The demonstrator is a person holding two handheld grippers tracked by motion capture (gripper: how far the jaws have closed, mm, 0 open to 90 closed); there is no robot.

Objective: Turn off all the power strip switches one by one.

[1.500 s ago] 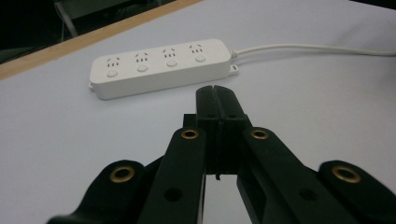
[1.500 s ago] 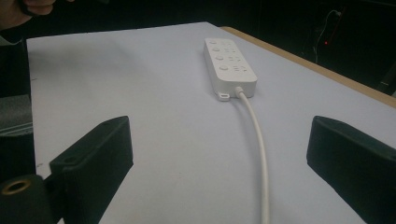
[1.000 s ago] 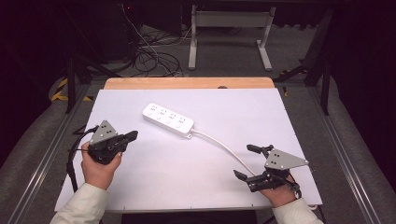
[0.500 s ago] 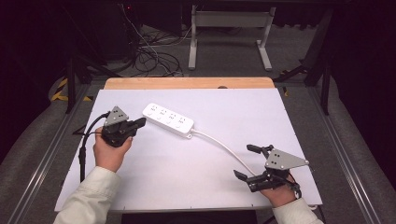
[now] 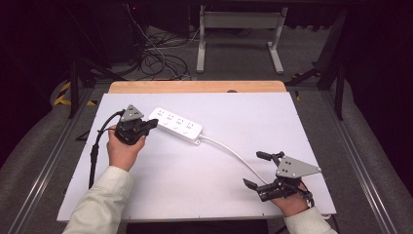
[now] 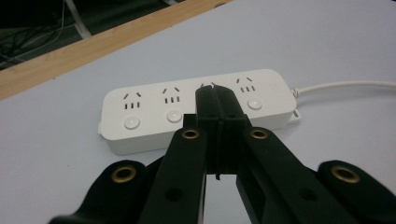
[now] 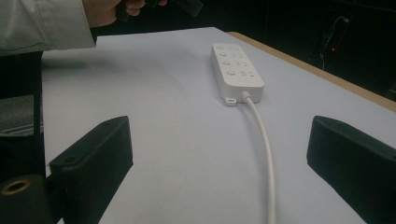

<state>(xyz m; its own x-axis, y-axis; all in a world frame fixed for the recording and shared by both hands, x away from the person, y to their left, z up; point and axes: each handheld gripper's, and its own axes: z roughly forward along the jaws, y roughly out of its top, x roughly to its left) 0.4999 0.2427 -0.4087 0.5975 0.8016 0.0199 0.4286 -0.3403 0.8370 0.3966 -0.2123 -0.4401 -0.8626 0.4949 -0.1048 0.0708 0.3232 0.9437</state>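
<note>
A white power strip (image 5: pixel 176 125) with several sockets and round buttons lies at the table's back left; its white cable (image 5: pixel 234 153) runs toward the front right. My left gripper (image 5: pixel 152 124) is shut with nothing between its jaws, its tips right at the strip's left end. In the left gripper view the closed jaws (image 6: pixel 215 100) point at the power strip (image 6: pixel 154 112), over its third socket. My right gripper (image 5: pixel 258 169) rests open near the front right edge. In the right gripper view its wide-apart jaws (image 7: pixel 219 144) frame the cable (image 7: pixel 264 154) and the power strip (image 7: pixel 236 70) farther off.
The white table top (image 5: pixel 243 112) has a wooden strip (image 5: pixel 195 87) along its far edge. A black cable (image 5: pixel 95 151) trails from my left gripper. Beyond the table, floor cables (image 5: pixel 156 61) and a white stand's legs (image 5: pixel 238 44).
My left gripper has moved away from the person and to the right, up to the power strip's left end. The right gripper has stayed in place.
</note>
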